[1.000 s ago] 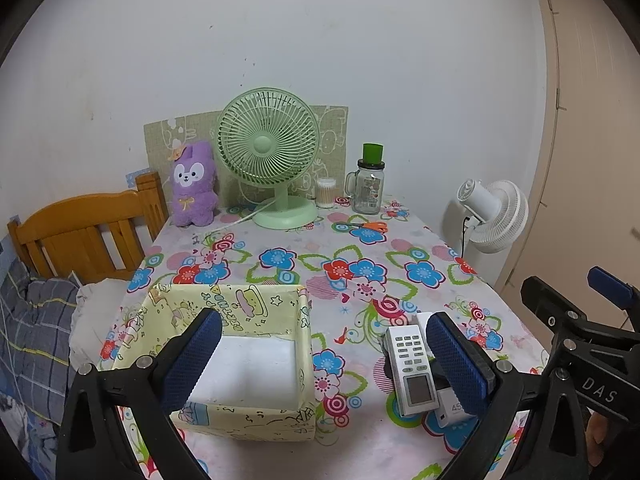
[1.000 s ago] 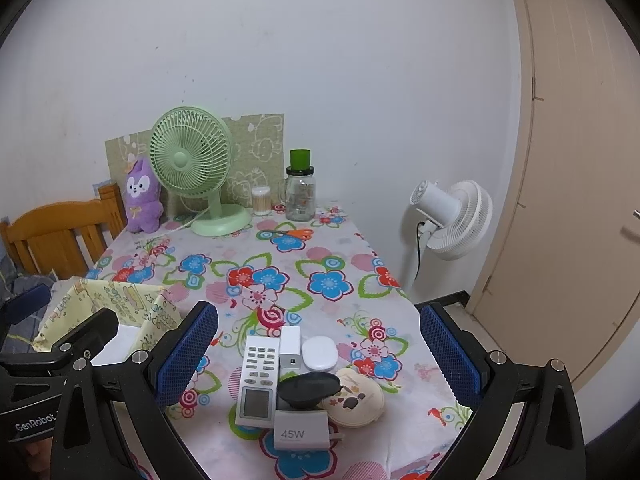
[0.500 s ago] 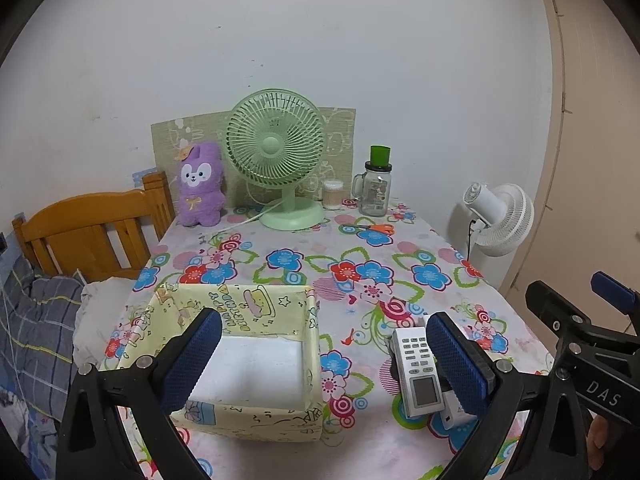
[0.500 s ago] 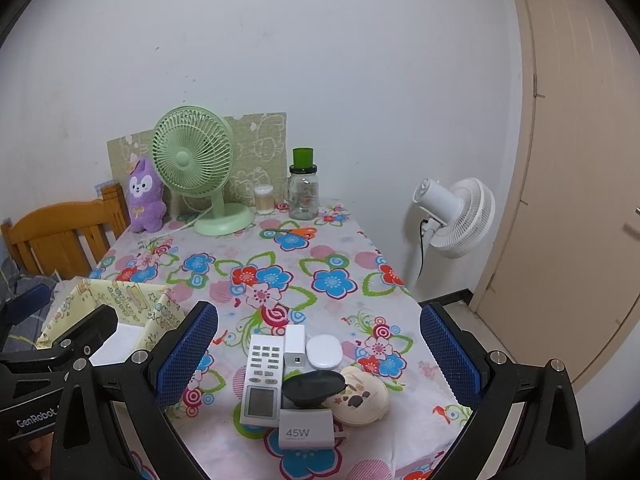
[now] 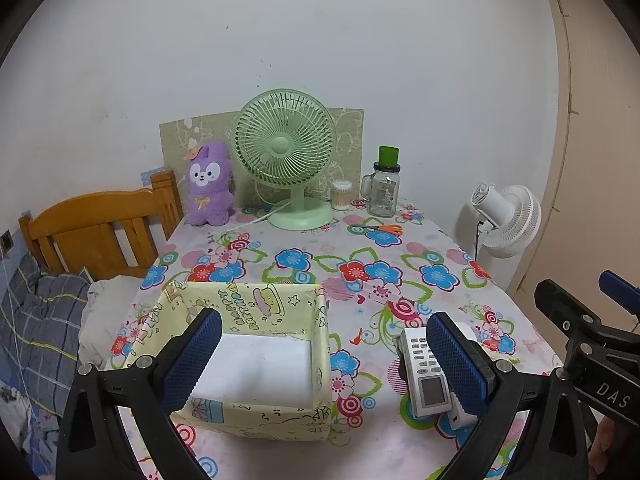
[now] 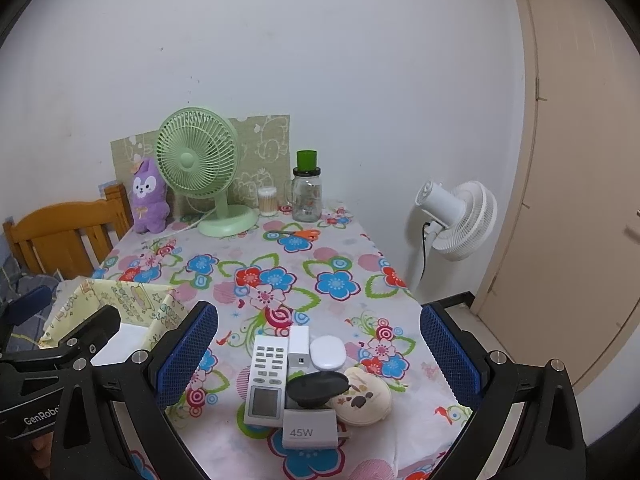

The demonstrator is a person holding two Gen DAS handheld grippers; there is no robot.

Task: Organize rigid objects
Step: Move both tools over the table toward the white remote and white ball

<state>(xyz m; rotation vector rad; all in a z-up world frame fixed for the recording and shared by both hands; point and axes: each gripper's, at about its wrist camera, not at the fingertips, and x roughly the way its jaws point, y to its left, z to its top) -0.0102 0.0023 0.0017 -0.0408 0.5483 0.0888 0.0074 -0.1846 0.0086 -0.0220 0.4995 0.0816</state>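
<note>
I hold my left gripper (image 5: 320,360) above the near edge of the table (image 5: 360,248), its blue-padded fingers (image 5: 192,356) spread wide with nothing between them. Below and between those fingers sits the yellow fabric storage box (image 5: 256,312), printed with cartoon figures, its white floor bare. It rests on the floral tablecloth toward the table's near left side.

My right gripper (image 6: 318,356) hovers too, fingers (image 6: 450,354) wide apart and holding nothing. Under it lies the cluster of rigid things on the cloth: a white remote control (image 6: 267,384) with a small screen, lying flat on the left of the group; a white power adapter (image 6: 299,347) just beside it; a white rounded case (image 6: 328,353) next to that; a black oval object (image 6: 318,387) resting on top of the pile; a cream round compact (image 6: 366,398) on the right; and a white charger marked 45W (image 6: 308,428) nearest to me. They touch one another, and the whole group lies to the right of the box, apart from it.

At the far end stand a green desk fan (image 6: 198,168), a purple plush rabbit (image 6: 147,196), a jar of cotton swabs (image 6: 267,201), a glass mug jar with a green lid (image 6: 306,190), and orange-handled scissors (image 6: 298,234). A white floor fan (image 6: 456,220) stands beyond the table's right edge.
</note>
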